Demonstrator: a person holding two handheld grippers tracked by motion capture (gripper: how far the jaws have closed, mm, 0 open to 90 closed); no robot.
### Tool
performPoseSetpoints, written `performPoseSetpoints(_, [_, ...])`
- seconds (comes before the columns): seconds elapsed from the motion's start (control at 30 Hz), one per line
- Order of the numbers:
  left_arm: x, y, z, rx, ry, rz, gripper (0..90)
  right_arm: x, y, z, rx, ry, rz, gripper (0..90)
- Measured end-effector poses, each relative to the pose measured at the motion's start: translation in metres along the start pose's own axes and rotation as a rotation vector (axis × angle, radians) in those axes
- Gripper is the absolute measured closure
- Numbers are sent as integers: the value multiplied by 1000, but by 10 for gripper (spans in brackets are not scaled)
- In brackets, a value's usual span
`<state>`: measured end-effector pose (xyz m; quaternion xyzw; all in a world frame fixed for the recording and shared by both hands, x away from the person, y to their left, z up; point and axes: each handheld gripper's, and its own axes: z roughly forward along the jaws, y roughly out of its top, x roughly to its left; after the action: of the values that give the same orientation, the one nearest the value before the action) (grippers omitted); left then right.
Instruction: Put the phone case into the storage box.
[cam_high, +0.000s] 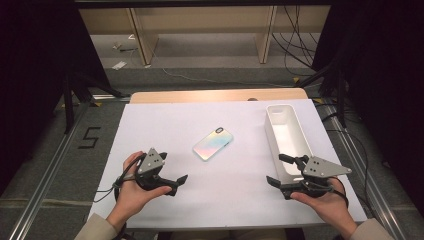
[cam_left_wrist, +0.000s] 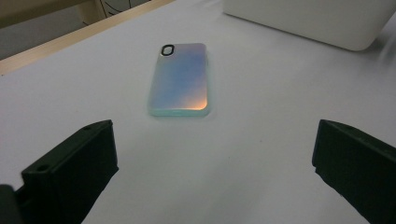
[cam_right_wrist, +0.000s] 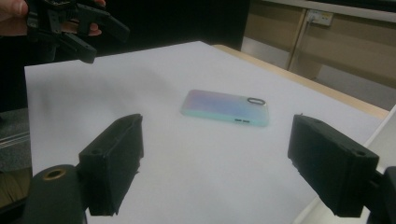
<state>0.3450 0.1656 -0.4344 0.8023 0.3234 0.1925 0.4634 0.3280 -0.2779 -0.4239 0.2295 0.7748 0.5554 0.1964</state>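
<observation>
here the phone (cam_high: 213, 143) lies flat at the centre of the frame on the white bench (cam_high: 165, 125). the left gripper (cam_high: 177, 183), lower left, and the right gripper (cam_high: 276, 171), lower right, both gape with nothing between their jaws, well apart from it.

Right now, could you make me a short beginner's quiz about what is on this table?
1. True or false: the phone case lies inside the white bin.
2. Which tool is nearer the bin: A) left tool B) right tool?
3. Fill in: both tools have their jaws ____.

Key: 1 false, it lies flat on the white table sheet, apart from the bin; 2 B; 3 open, with nothing between them.
</observation>
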Motion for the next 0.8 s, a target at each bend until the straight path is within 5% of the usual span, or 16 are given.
performPoseSetpoints(0.43, [1,7,10,36,17,25,0,2,0,1,0,-1,1,194])
performPoseSetpoints(0.8, [10,33,74,170,1,37,0,2,0,2,5,-4,-1,194])
